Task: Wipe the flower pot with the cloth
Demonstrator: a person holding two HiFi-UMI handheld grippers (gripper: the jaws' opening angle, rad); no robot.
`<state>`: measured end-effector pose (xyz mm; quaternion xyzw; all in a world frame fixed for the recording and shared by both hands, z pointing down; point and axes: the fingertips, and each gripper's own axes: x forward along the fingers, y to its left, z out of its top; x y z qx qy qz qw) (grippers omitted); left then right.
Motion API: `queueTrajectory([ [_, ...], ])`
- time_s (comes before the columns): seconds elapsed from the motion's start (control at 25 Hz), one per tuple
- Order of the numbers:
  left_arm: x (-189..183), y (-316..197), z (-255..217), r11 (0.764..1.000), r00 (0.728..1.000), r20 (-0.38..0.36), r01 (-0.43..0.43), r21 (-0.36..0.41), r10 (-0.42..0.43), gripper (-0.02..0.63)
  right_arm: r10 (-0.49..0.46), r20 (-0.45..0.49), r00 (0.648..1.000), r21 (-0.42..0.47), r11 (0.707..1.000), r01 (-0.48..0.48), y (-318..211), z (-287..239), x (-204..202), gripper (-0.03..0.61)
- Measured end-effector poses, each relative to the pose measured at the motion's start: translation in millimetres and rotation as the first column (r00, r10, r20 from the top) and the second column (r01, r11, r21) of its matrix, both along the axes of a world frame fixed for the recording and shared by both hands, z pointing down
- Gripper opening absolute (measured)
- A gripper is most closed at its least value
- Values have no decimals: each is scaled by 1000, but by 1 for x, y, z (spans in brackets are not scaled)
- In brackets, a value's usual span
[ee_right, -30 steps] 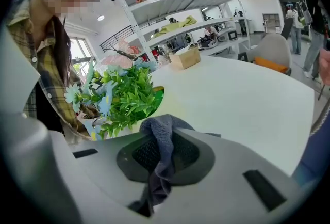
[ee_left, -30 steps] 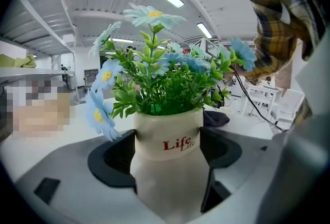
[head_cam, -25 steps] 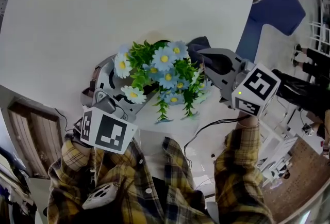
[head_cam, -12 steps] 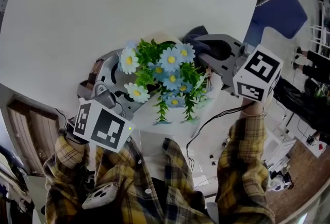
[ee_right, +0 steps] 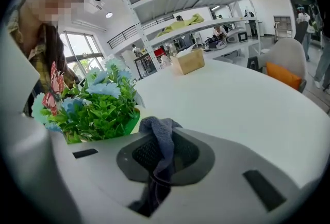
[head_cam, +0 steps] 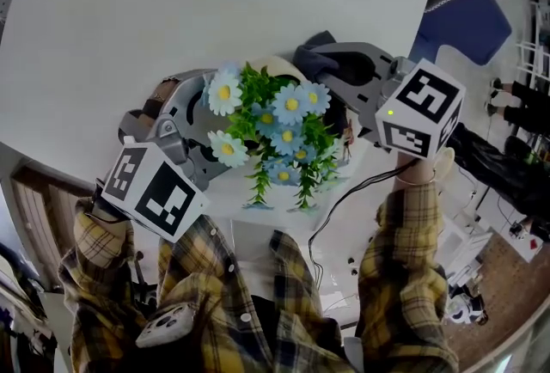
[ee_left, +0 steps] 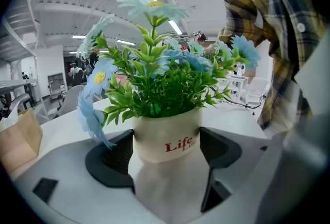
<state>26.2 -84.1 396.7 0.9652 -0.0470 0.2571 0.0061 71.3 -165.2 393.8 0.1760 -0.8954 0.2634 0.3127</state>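
L tongs (ee_left: 164,153) are clamped on flower pot (ee_left: 167,132), R tongs (ee_right: 165,155) on cloth (ee_right: 157,130) at pot's 1 o'clock; wipe judged pending, cloth to be pressed to pot wall.

At 1 white table (head_cam: 215,2): 1 flower pot (ee_left: 166,138), 1 cloth (ee_right: 156,127) and 2 grippers, the left gripper (ee_left: 165,155) and the right gripper (ee_right: 162,158), with 2 marker cubes (head_cam: 155,191), 1 on each. Also seen: 2 plaid sleeves (head_cam: 404,251), 1 blue chair (head_cam: 468,19) and 1 brown box (ee_right: 188,61). The blooms are too crowded to count.
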Motion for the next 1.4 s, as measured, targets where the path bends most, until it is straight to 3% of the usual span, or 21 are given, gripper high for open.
queueTrajectory([
  [0.16, 0, -2, -1, 1000, 1000, 2, -7, -1, 7, 403, 41, 13, 999, 3, 999, -41, -1, -1, 2, 15],
  [0.36, -17, 1, 5, 984, 984, 13, 175, -20, -175, 405, 153, 66, 986, 7, 988, -154, 2, -4, 11, 15],
  [0.56, -44, 14, 0, 926, 930, 15, 368, -81, -368, 405, 229, 77, 970, 11, 973, -231, 10, -7, 18, 15],
  [0.8, -16, 41, 0, 848, 852, -15, 519, -111, -523, 405, 275, 78, 958, 6, 961, -277, 22, -1, 26, 15],
  [1.08, -10, 60, -21, 777, 772, -83, 622, -99, -630, 405, 319, 59, 946, 2, 948, -319, 63, -3, 14, 15],
  [1.4, -24, 52, -12, 727, 723, -79, 677, -115, -686, 405, 341, 71, 937, -72, 939, -337, 94, 15, -8, 15],
])
